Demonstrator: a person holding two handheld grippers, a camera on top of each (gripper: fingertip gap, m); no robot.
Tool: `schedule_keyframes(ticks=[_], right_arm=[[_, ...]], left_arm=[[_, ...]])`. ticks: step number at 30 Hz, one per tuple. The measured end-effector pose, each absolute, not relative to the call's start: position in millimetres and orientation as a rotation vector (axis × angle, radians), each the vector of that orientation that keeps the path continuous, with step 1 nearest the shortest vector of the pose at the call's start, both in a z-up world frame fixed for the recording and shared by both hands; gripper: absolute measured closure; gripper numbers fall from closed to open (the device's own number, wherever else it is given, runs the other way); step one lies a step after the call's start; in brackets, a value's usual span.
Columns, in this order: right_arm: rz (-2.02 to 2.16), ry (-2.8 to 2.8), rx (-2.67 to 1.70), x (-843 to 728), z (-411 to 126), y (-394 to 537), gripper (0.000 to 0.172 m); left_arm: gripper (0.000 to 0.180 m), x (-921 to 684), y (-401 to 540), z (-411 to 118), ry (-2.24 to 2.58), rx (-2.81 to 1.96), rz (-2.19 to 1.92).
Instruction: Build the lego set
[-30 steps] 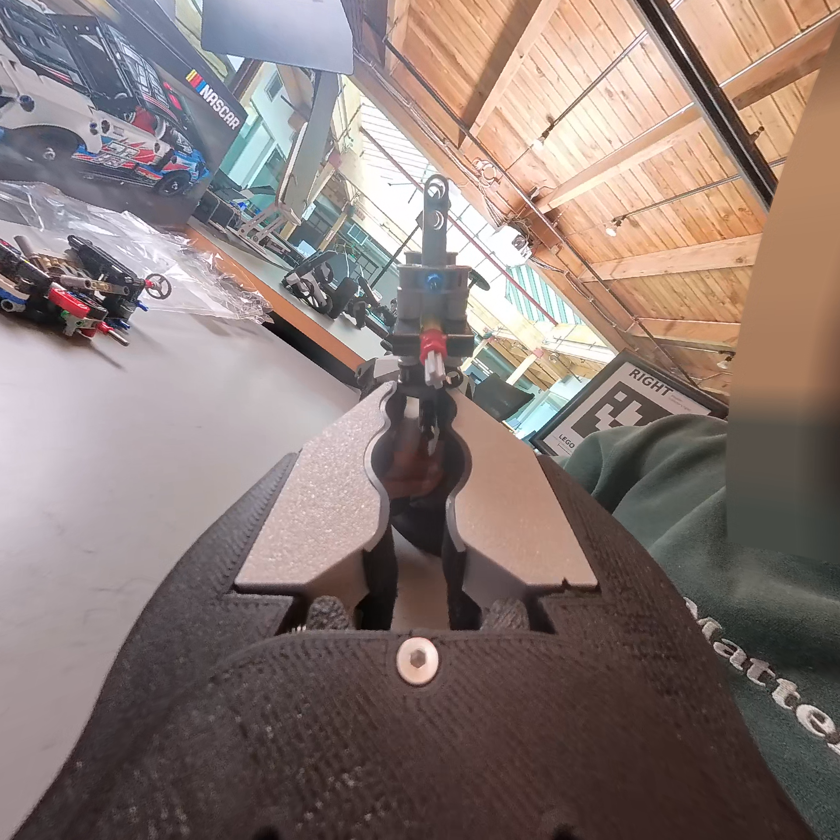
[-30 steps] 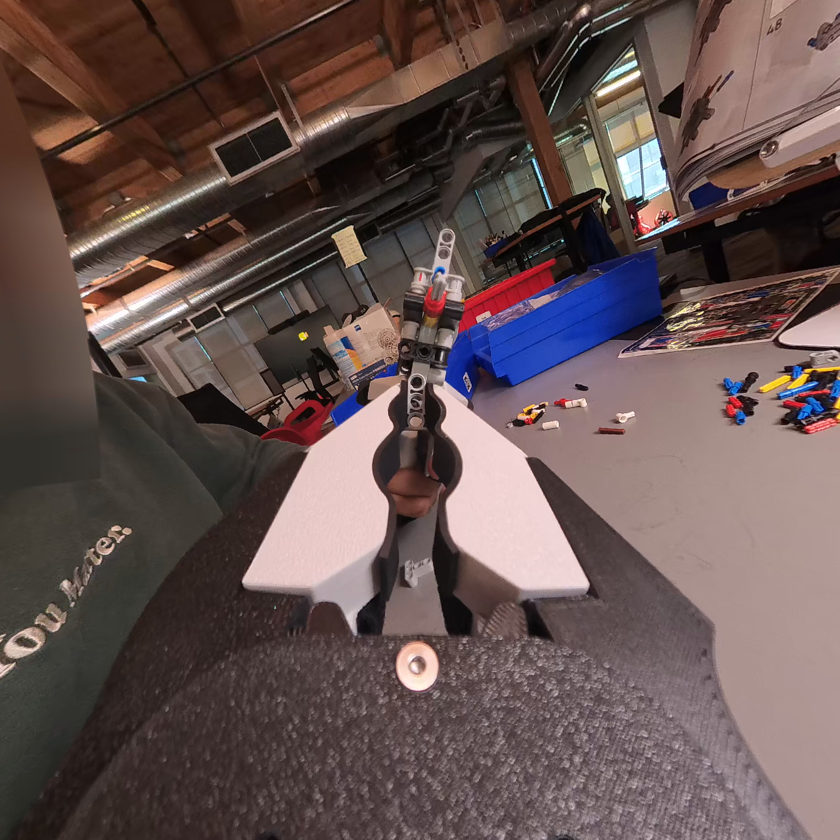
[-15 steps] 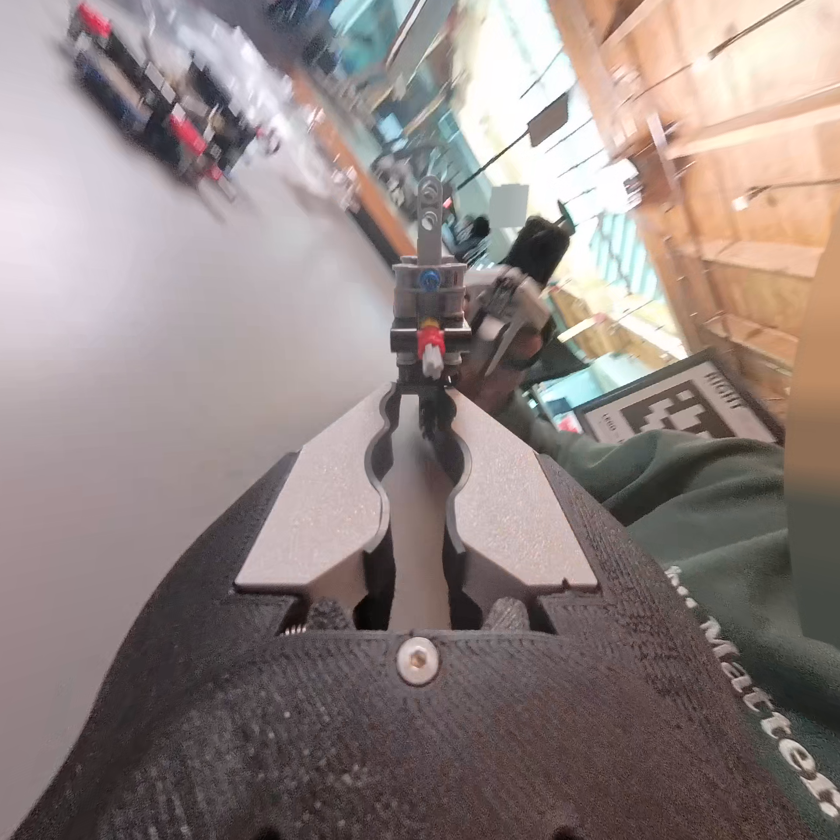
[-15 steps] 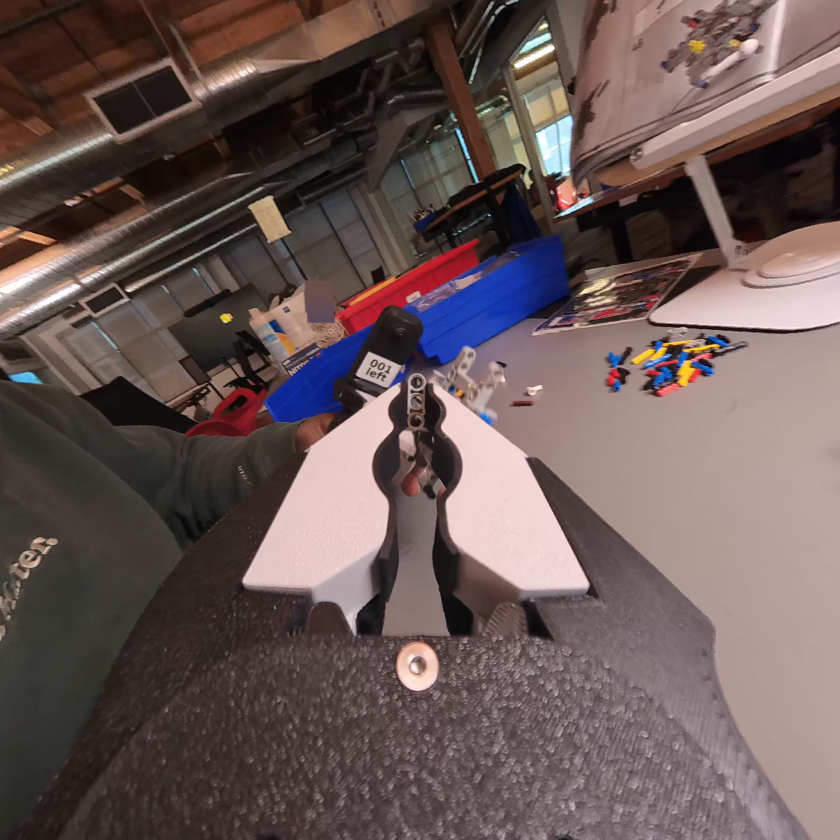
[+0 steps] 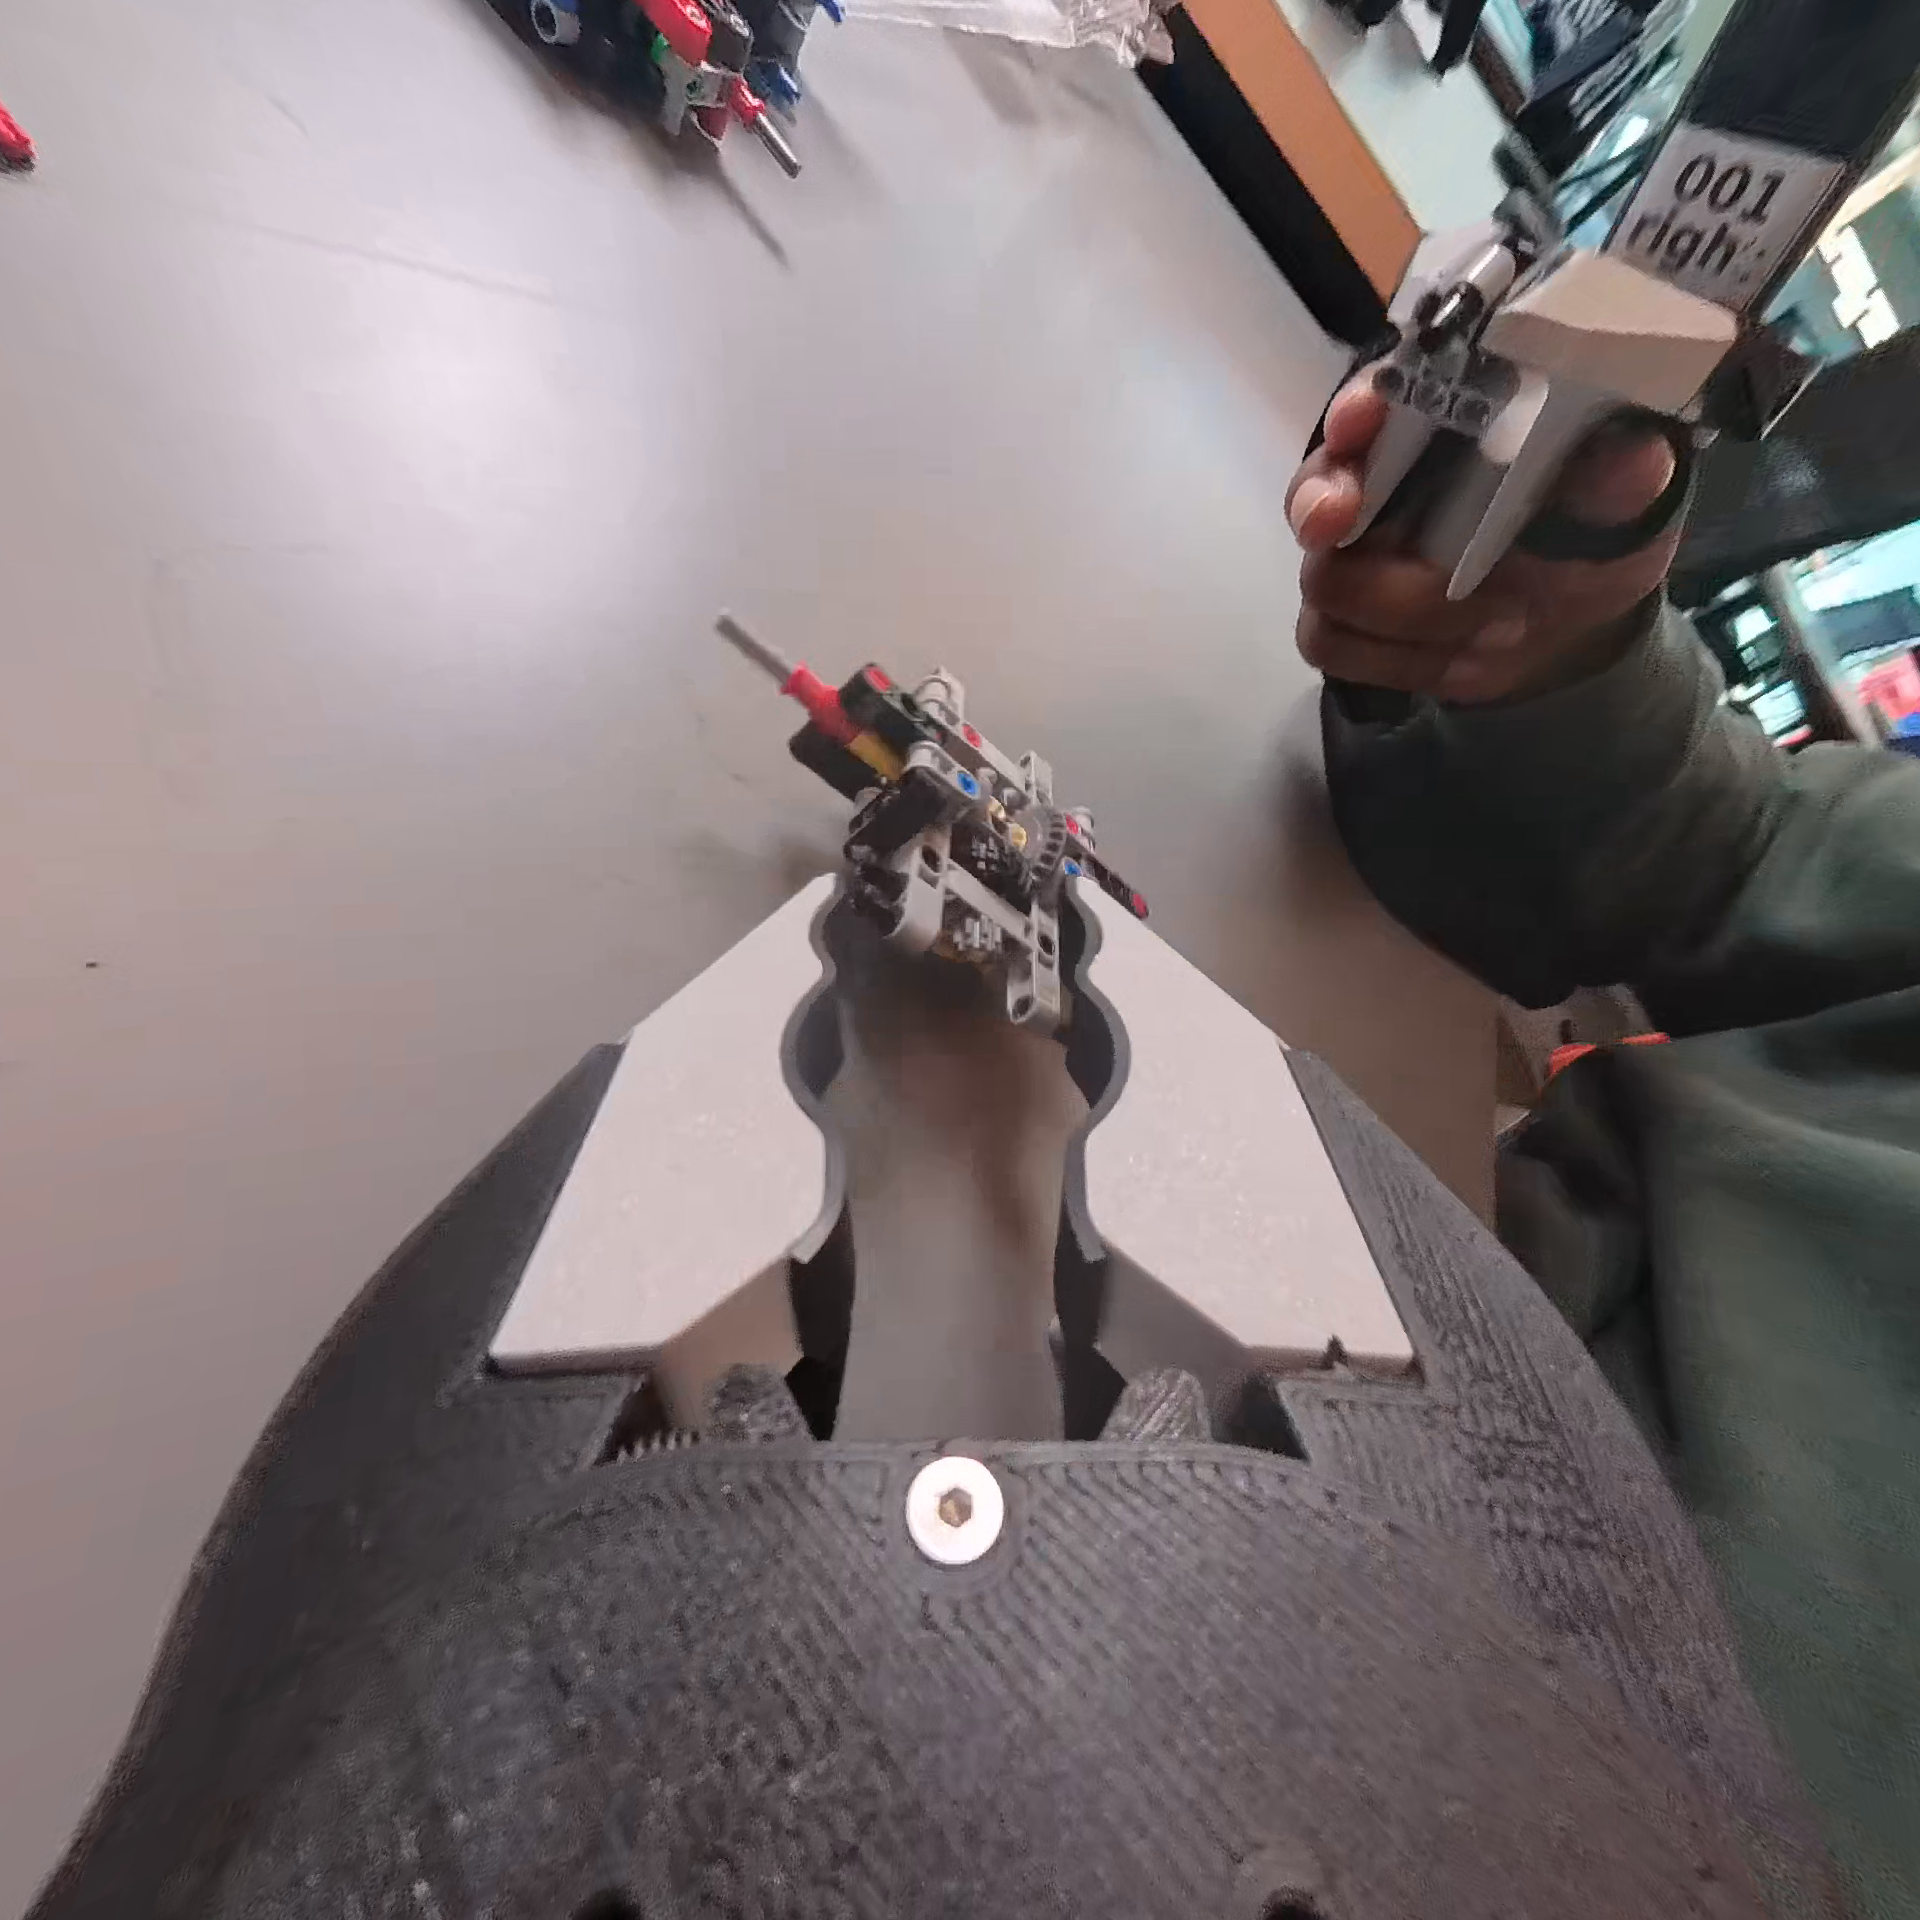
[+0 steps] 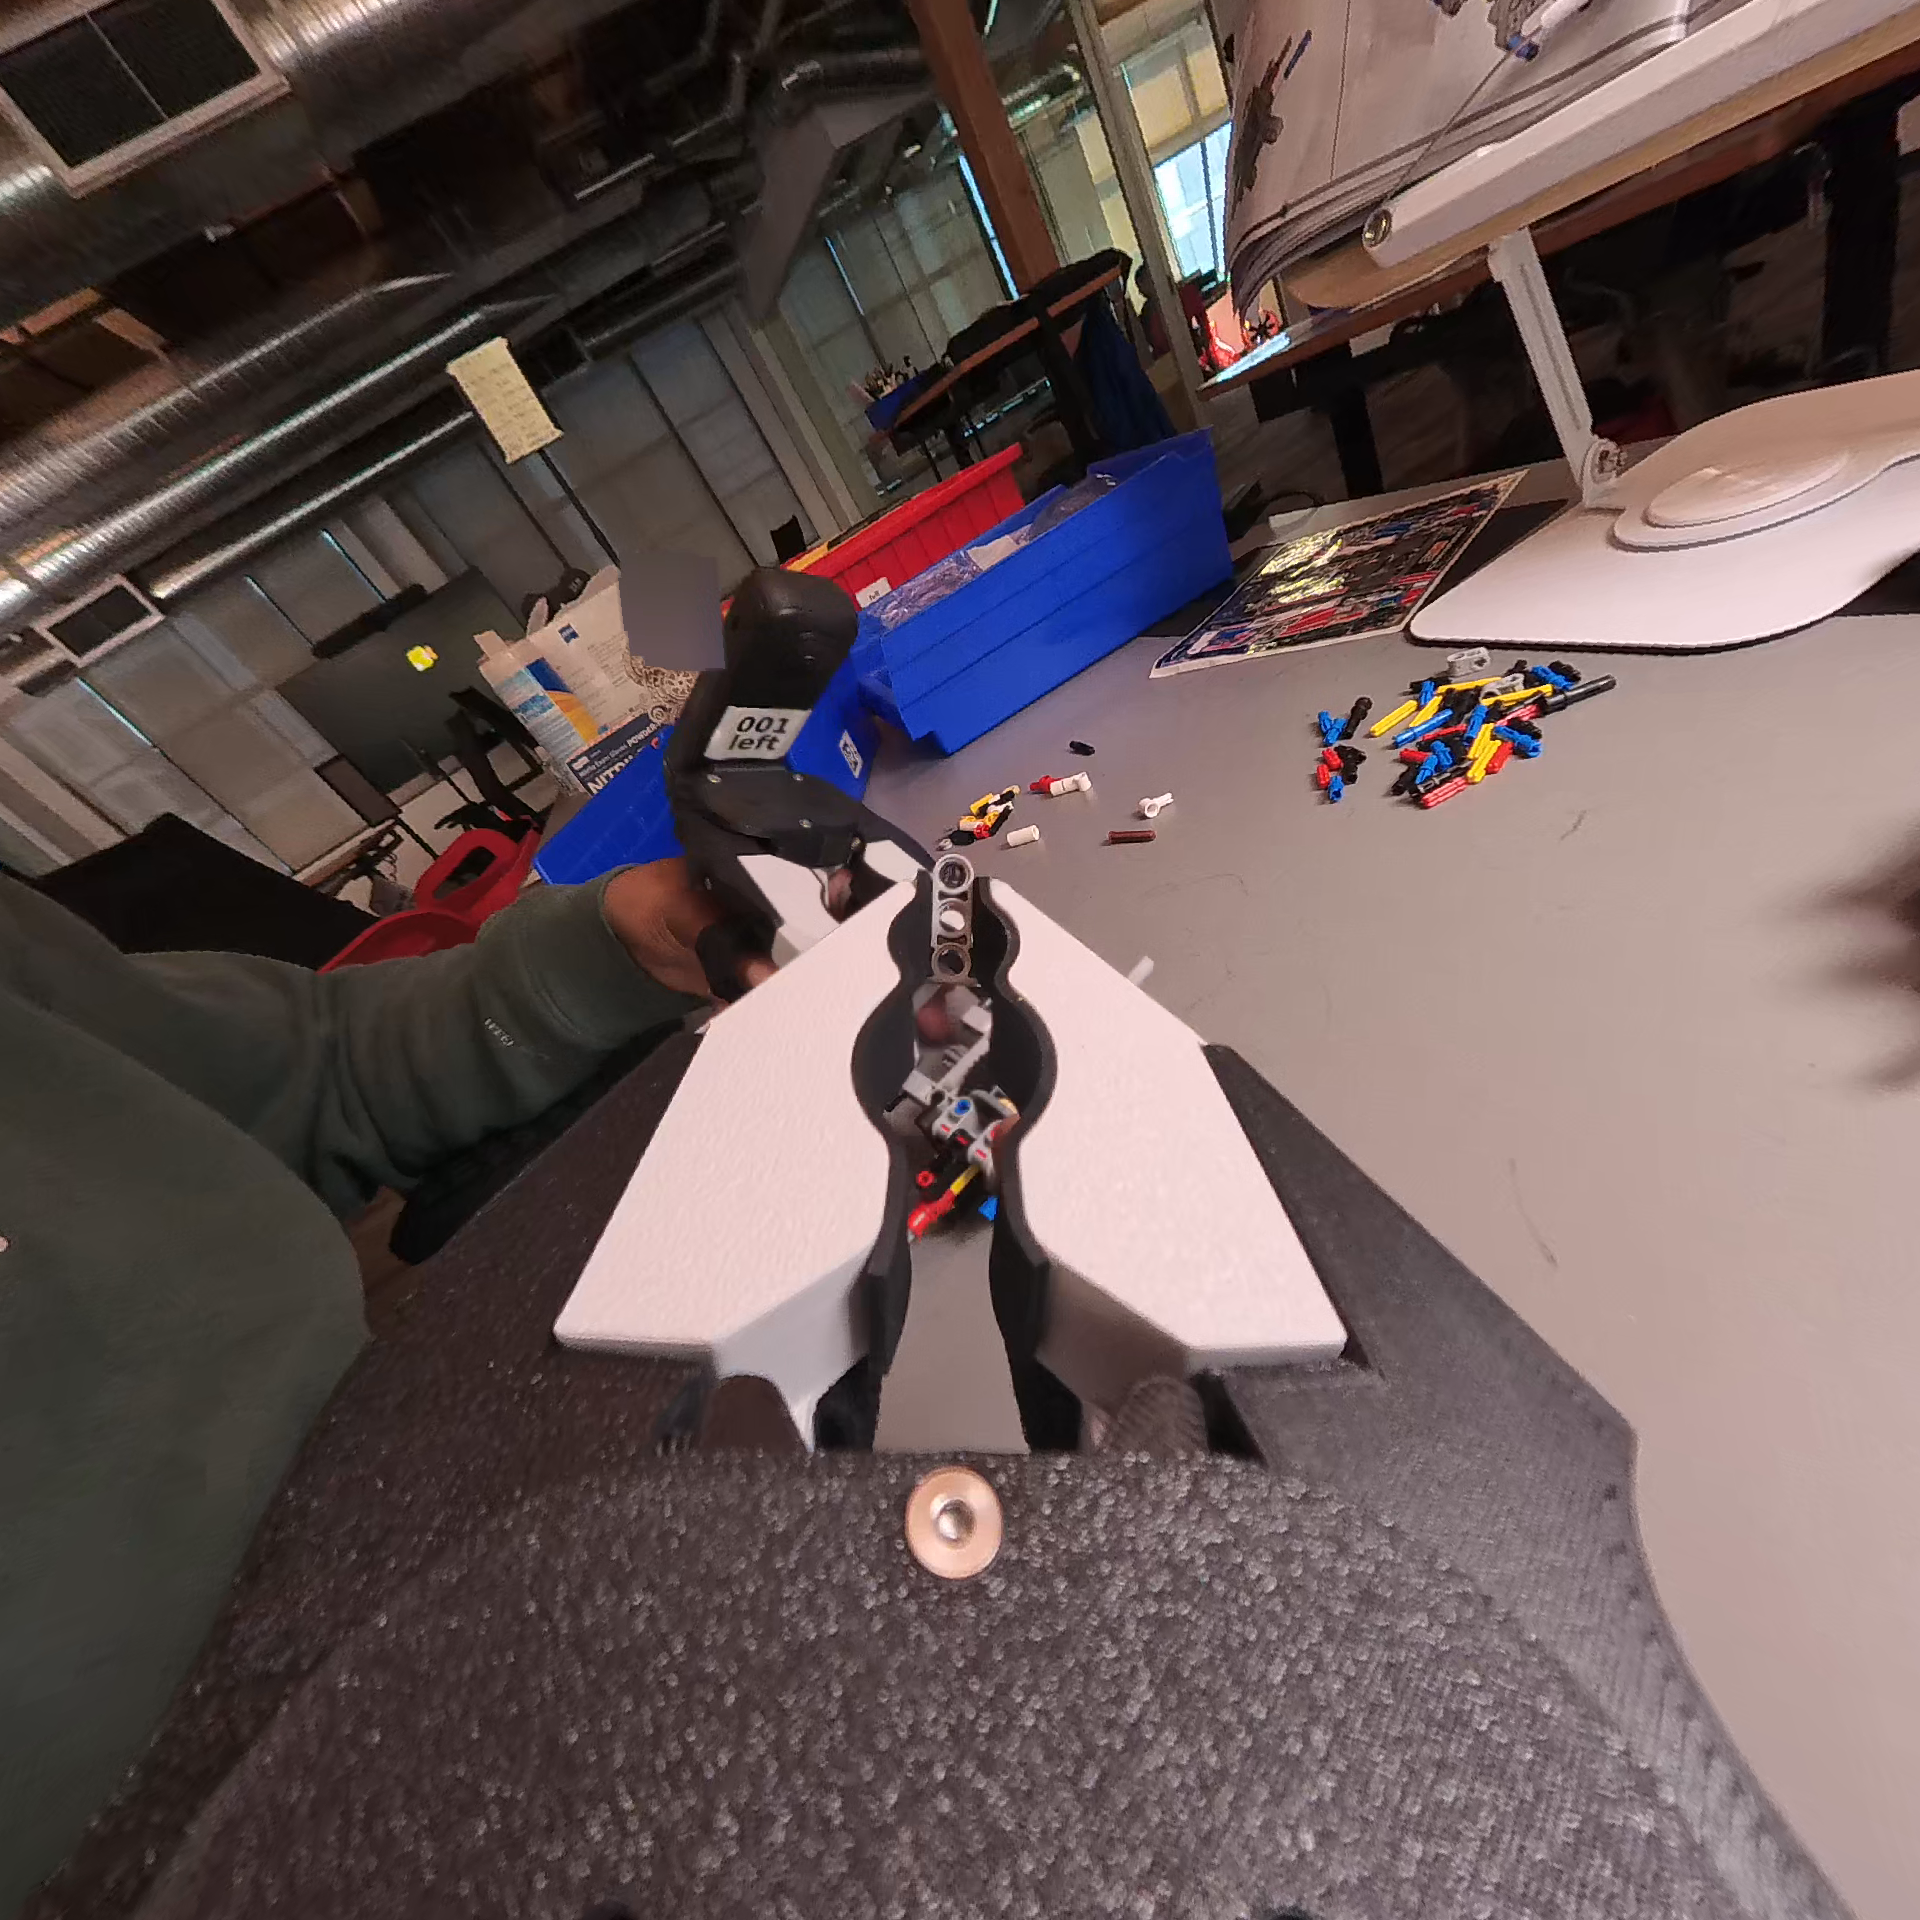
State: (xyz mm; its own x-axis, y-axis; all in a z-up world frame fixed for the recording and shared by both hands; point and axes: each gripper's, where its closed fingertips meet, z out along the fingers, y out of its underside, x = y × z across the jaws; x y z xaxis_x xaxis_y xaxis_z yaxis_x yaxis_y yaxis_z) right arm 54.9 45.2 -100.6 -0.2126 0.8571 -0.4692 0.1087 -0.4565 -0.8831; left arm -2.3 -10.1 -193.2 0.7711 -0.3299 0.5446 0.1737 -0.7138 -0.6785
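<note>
A small grey and black brick assembly [image 5: 956,831] with red, yellow and blue pins lies tilted on the grey table [image 5: 416,520]. It sits between the fingertips of my left gripper [image 5: 951,914], whose jaws stand wide and do not clamp it. My right gripper [image 6: 951,914] is shut on a short light-grey beam with holes [image 6: 951,925]. It hovers above and to the right of the assembly in the left wrist view [image 5: 1444,353]. The assembly also shows through the right gripper's finger gap [image 6: 956,1132]. The left gripper's black body [image 6: 764,800] sits just left of the right fingertips.
A pile of coloured pins [image 6: 1455,727] and a few loose pieces [image 6: 1049,810] lie on the table. Blue bins [image 6: 1039,603], a printed sheet [image 6: 1340,577] and a white stand base [image 6: 1714,520] sit farther back. Another partial build [image 5: 686,62] lies at the far edge. One gripper's finger ends stand about 12 centimetres off the other's.
The two grippers drew apart; the grey beam stayed in the right. My left gripper swung down to the table and opened, and the assembly now lies tilted between its fingertips.
</note>
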Motion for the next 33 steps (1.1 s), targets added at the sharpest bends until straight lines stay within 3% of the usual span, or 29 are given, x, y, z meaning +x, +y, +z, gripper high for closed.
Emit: schedule_keyframes(ticks=[5, 6, 8, 12, 26, 33], right_arm=[[1.848, -1.149, -1.467, 54, -96, 33, 0.166], [1.885, -1.15, -1.448, 53, -93, 28, 0.166], [1.946, -1.172, -1.387, 51, -88, 15, 0.166], [1.963, -1.279, -1.24, 47, -84, -18, 0.166], [1.965, -1.346, -1.071, 50, -75, -41, 0.166], [1.911, -1.379, -1.036, 53, -77, -42, 0.166]], left_arm=[[0.137, -31, -15, -169, 0.304, -2.164, -0.511], [0.137, -22, -15, -151, 0.336, -2.068, -0.56], [0.152, 4, -17, -118, 0.358, -1.868, -0.732], [0.156, 38, -24, -80, 0.284, -1.597, -1.119], [0.178, 59, -41, -78, 0.429, -1.549, -1.197], [0.175, 62, -43, -77, 0.386, -1.513, -1.316]])
